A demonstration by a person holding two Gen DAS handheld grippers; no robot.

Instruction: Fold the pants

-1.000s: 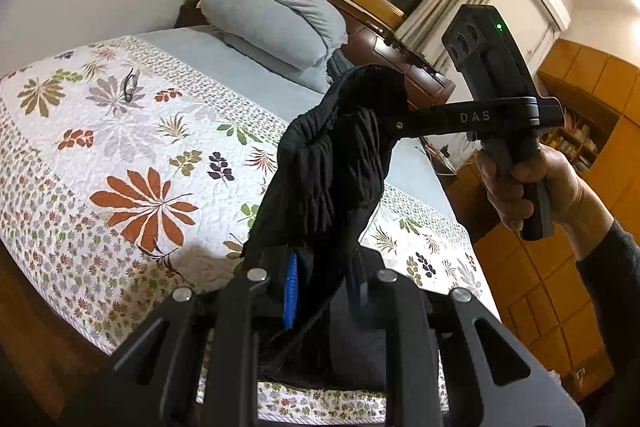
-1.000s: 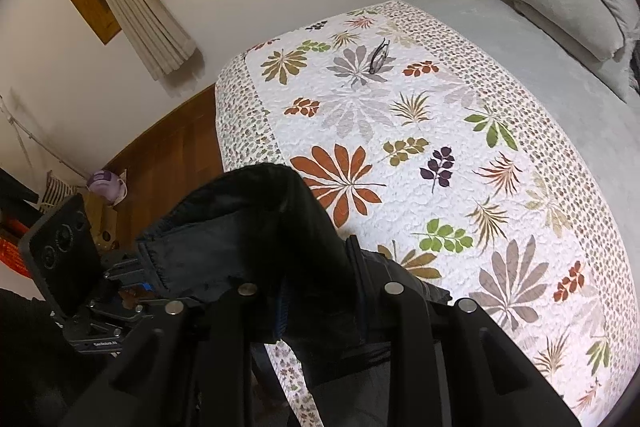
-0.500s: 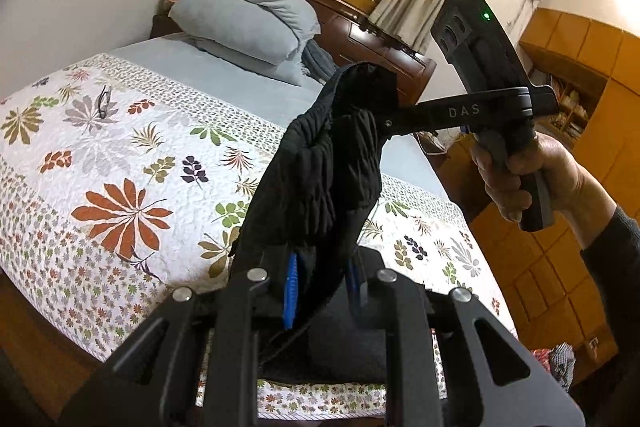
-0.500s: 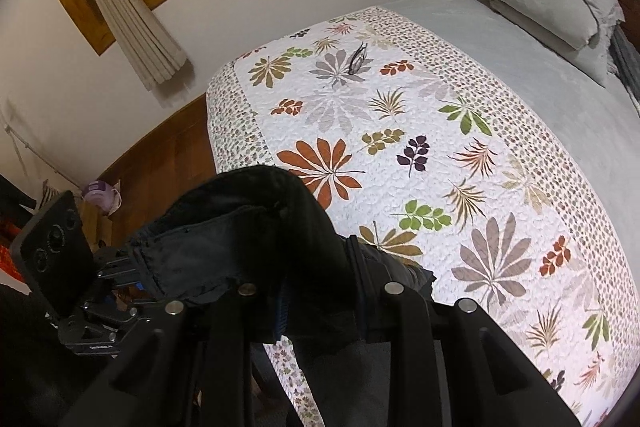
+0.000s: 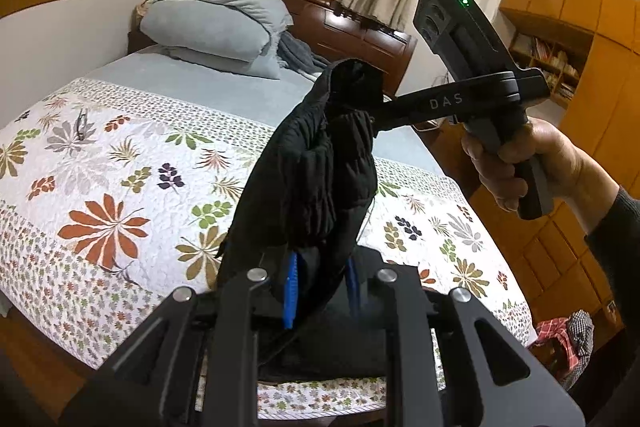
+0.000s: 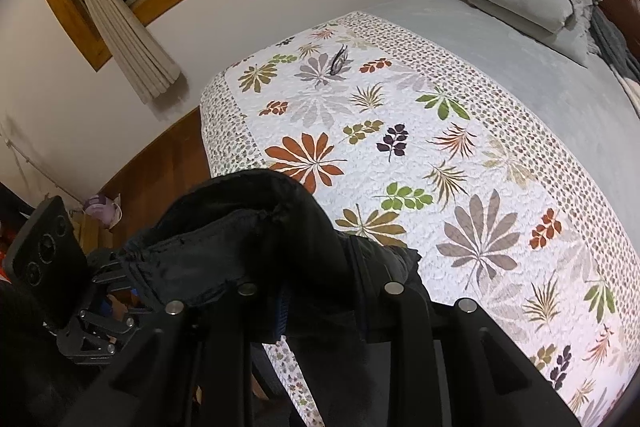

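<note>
The black pants (image 5: pixel 316 163) hang bunched in the air above the near edge of the bed, over the floral quilt (image 5: pixel 120 163), not yet laid out, so the step in hand looks like the carry before any fold. The left gripper (image 5: pixel 320 291) is clamped on a lower part of the fabric, its blue-padded fingers (image 5: pixel 291 291) drawn in to the thickness of the cloth. The right gripper (image 5: pixel 374 107) pinches the top of the bundle, jaws closed on it; the right hand (image 5: pixel 516 163) squeezes the handle. Next, the garment probably needs spreading flat on the quilt, legs pulled straight.
</note>
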